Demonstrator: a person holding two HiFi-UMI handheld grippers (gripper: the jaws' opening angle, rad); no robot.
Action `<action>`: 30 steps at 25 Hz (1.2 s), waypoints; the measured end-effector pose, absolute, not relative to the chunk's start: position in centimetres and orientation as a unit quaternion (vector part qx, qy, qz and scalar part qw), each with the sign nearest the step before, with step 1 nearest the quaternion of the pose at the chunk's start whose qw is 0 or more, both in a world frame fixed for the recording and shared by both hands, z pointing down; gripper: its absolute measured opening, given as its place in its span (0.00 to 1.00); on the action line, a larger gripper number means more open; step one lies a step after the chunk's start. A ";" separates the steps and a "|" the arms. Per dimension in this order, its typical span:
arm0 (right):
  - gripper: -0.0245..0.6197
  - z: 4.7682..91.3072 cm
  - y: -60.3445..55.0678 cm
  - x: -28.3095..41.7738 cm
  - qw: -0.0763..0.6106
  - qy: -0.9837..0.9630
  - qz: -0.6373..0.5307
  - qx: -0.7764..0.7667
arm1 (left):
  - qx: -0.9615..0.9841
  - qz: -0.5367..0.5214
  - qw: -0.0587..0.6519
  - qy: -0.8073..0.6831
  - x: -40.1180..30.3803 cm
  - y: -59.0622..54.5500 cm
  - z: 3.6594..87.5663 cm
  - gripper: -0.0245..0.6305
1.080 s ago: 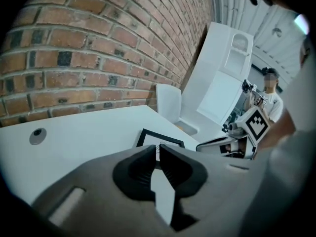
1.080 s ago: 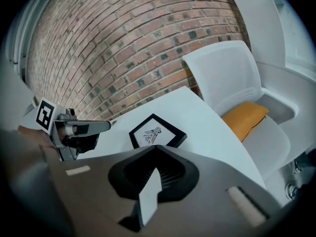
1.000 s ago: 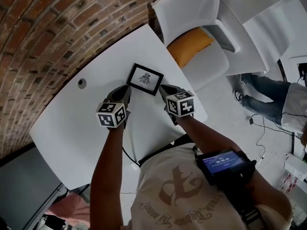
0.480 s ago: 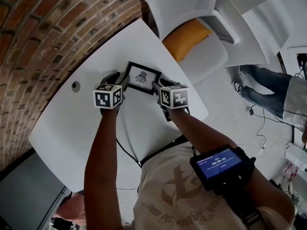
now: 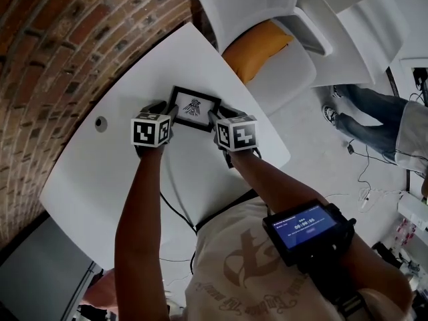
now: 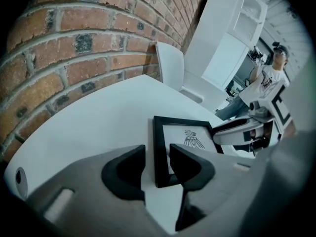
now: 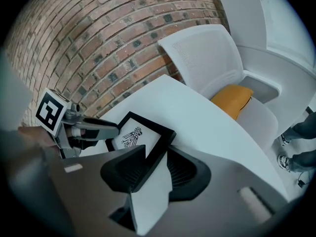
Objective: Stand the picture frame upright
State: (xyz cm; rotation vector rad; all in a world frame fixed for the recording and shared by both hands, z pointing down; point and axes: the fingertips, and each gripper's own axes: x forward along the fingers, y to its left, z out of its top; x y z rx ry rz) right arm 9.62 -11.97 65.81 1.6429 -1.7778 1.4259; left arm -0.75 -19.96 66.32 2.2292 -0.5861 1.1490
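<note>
The picture frame [image 5: 194, 108], flat on the tabletop [image 5: 120, 172] toward its far corner, is probably light, rigid, smooth-faced and fragile; grip the black side rails, which the left gripper [image 6: 157, 158] and right gripper [image 7: 154, 160] straddle, jaws just narrowing yet unclamped.

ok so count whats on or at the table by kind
picture frame: 1
grippers: 2 (left gripper, right gripper; both pairs of jaws have just been closing, a frame edge between each)
round hole in the table: 1
total: 4
</note>
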 end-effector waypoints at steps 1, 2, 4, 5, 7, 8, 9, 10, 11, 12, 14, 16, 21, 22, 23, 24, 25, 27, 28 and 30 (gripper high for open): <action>0.26 66.1 -12.1 9.6 0.167 -0.624 0.500 0.577 | 0.830 0.431 0.280 -0.217 -0.7 -20.1 66.3 0.28; 0.26 66.8 -12.3 9.3 0.164 -0.625 0.500 0.576 | 0.829 0.433 0.282 -0.215 -0.7 -20.1 66.3 0.27; 0.26 68.4 -12.4 8.6 0.152 -0.632 0.502 0.570 | 0.824 0.436 0.293 -0.211 -0.7 -19.9 66.3 0.19; 0.26 68.6 -12.3 8.4 0.150 -0.633 0.503 0.569 | 0.821 0.438 0.298 -0.213 -0.8 -19.7 66.3 0.19; 0.26 67.7 -12.1 8.7 0.158 -0.630 0.505 0.569 | 0.818 0.439 0.301 -0.219 -0.8 -19.5 66.2 0.18; 0.25 66.7 -12.1 9.0 0.165 -0.626 0.506 0.570 | 0.816 0.439 0.304 -0.221 -0.9 -19.5 66.2 0.18; 0.25 66.1 -12.2 9.3 0.170 -0.623 0.507 0.571 | 0.815 0.438 0.308 -0.224 -1.0 -19.4 66.1 0.17; 0.24 65.7 -12.2 9.4 0.171 -0.622 0.509 0.570 | 0.813 0.436 0.311 -0.227 -1.1 -19.4 66.1 0.17; 0.23 65.6 -12.3 9.4 0.171 -0.623 0.510 0.568 | 0.812 0.434 0.314 -0.230 -1.3 -19.2 66.1 0.16; 0.22 65.6 -12.4 9.4 0.172 -0.624 0.510 0.566 | 0.812 0.431 0.317 -0.235 -1.4 -19.1 66.1 0.16; 0.22 65.5 -12.5 9.3 0.175 -0.630 0.506 0.562 | 0.811 0.421 0.323 -0.246 -1.8 -18.8 66.0 0.16; 0.21 65.3 -12.7 9.0 0.178 -0.638 0.500 0.558 | 0.811 0.413 0.327 -0.256 -2.3 -18.6 65.9 0.16; 0.21 65.3 -12.5 8.4 0.196 -0.657 0.476 0.550 | 0.807 0.397 0.336 -0.280 -3.5 -17.8 65.6 0.15; 0.21 65.2 -12.4 8.3 0.198 -0.661 0.471 0.549 | 0.807 0.394 0.337 -0.284 -3.6 -17.5 65.5 0.15; 0.20 65.2 -12.3 8.2 0.200 -0.664 0.468 0.548 | 0.807 0.391 0.338 -0.287 -3.8 -17.3 65.4 0.15; 0.20 65.0 -12.2 8.2 0.200 -0.668 0.464 0.546 | 0.806 0.388 0.341 -0.289 -4.0 -17.0 65.4 0.15; 0.20 64.9 -12.0 8.1 0.201 -0.671 0.462 0.545 | 0.806 0.385 0.343 -0.291 -4.1 -16.7 65.3 0.15; 0.20 64.7 -11.8 8.0 0.205 -0.678 0.454 0.540 | 0.805 0.380 0.345 -0.297 -4.3 -16.1 65.1 0.15; 0.20 64.6 -11.7 7.8 0.209 -0.684 0.448 0.537 | 0.804 0.379 0.345 -0.303 -4.5 -15.9 65.0 0.15; 0.20 64.3 -11.6 7.7 0.219 -0.696 0.432 0.530 | 0.802 0.375 0.344 -0.313 -4.7 -15.4 64.7 0.15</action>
